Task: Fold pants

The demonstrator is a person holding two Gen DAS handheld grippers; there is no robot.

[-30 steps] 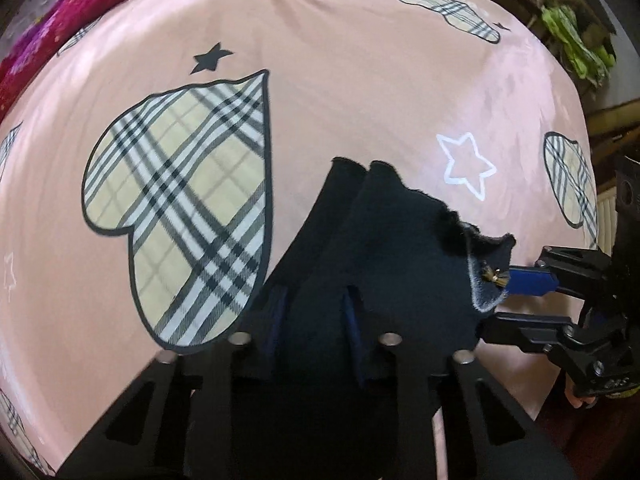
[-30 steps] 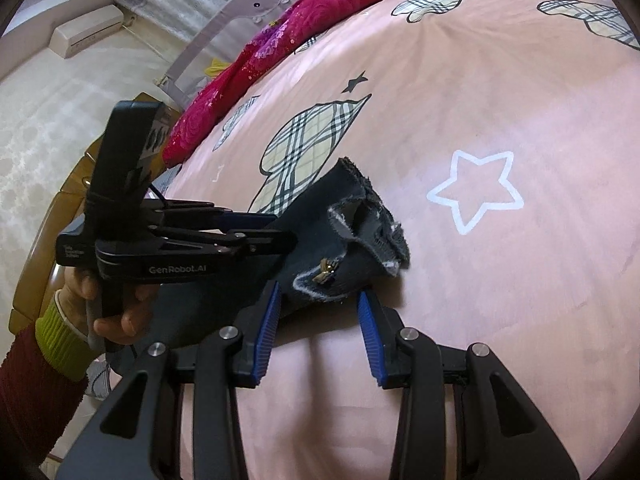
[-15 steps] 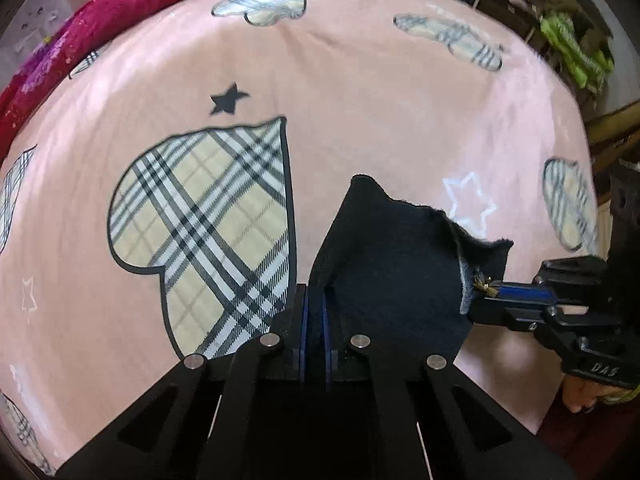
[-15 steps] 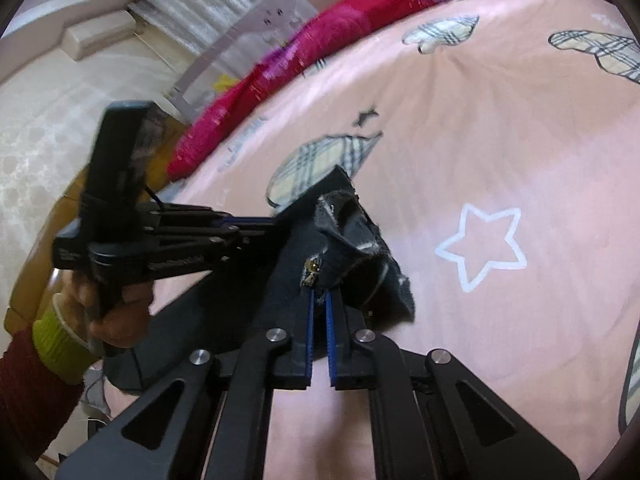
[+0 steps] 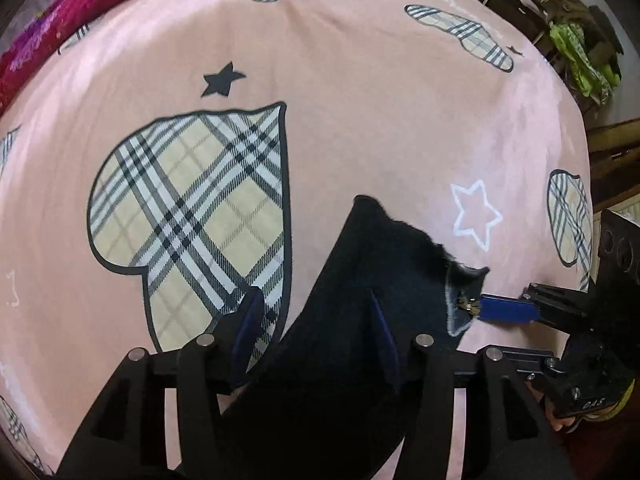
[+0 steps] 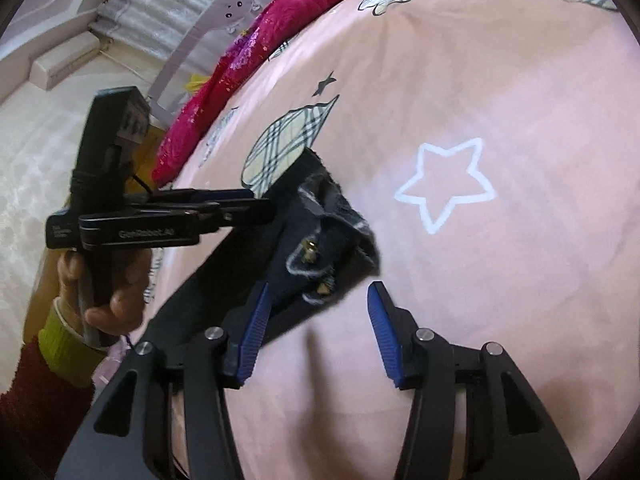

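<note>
Pants [image 5: 384,280]: I see the dark pair lying on the pink bed [image 5: 360,80], waist end bunched towards the white star [image 6: 448,184], the rest trailing back under my left claw

Left claw [image 5: 316,332]: fingers spread apart, one on each side of the cloth, gripping nothing; I judge it is placed to take a fresh hold on the waistband

Right claw [image 6: 320,312]: fingers wide apart, the left pad [image 6: 256,320] touching or just beside the frayed edge by the brass button [image 6: 308,250], the other over bare sheet; I read this as lining up for the other corner

Hidden: the legs run out of view below both cameras, so I cannot tell how they lie or whether any fold exists

Hard to make out: black cloth against black fingers hides the layers; I cannot tell which waist edge is uppermost
</note>
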